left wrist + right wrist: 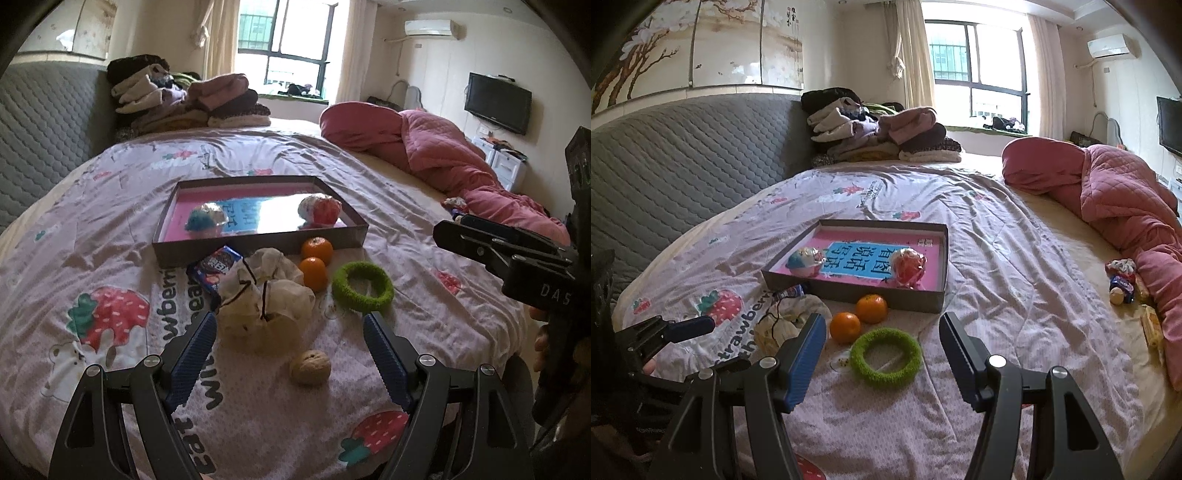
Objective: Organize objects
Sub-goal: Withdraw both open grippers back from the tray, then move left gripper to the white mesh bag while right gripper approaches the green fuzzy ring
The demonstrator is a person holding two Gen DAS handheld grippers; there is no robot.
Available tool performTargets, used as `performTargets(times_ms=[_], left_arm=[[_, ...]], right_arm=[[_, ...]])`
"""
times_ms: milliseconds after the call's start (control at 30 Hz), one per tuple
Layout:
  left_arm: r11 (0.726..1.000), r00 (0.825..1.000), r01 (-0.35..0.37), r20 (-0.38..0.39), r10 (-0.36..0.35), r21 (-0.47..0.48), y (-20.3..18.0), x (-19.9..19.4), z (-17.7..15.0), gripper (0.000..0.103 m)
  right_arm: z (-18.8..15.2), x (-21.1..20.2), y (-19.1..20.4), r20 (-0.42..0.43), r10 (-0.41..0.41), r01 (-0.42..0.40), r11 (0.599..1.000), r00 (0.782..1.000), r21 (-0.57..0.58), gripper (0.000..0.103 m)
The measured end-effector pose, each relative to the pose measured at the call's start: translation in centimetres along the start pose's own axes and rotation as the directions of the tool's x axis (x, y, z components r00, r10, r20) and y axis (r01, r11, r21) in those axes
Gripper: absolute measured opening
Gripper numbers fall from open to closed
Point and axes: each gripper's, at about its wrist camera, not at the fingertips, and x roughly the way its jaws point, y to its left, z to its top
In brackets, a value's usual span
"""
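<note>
A shallow brown box (pixel 258 242) (pixel 886 295) with a pink book inside lies on the bed and holds a blue-topped cup (pixel 206 220) (pixel 805 263) and a red-and-white wrapped treat (pixel 320 209) (pixel 908 266). In front of it lie two oranges (pixel 315 260) (pixel 858 317), a green fuzzy ring (pixel 362 287) (pixel 885 357), a cream drawstring pouch (pixel 264 295) (pixel 785 319), a blue snack pack (pixel 216 267) and a walnut (pixel 309 368). My left gripper (pixel 290 325) is open, its fingertips flanking the pouch above the walnut. My right gripper (pixel 882 328) is open around the ring.
The bed has a strawberry-print sheet (pixel 110 295). A pink quilt (pixel 443 158) (pixel 1108 192) lies at the right with small wrapped items (pixel 1123 280) beside it. Folded clothes (pixel 184 99) are stacked at the far end. A grey padded headboard (pixel 683 155) runs along the left.
</note>
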Motion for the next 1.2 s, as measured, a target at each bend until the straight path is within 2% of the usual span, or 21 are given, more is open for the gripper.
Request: performTargets(times_ms=[567, 867, 1200], left_arm=[[0.999, 0.999, -0.011, -0.046, 0.009, -0.043, 1.1, 1.6, -0.4, 0.083], [0.999, 0.998, -0.015, -0.067, 0.012, -0.045, 1.3, 3.2, -0.6, 0.083], [0.997, 0.996, -0.035, -0.085, 0.029, -0.065, 1.9, 5.8, -0.2, 0.083]], right_arm=[[-1.6, 2.5, -0.6, -0.081, -0.027, 0.028, 0.999, 0.996, 0.016, 0.063], [-2.7, 4.6, -1.2, -0.13, -0.03, 0.035, 0.999, 0.991, 0.034, 0.063], [-3.9, 7.3, -2.8, -0.182, -0.063, 0.078, 0.994, 0.981, 0.079, 0.063]])
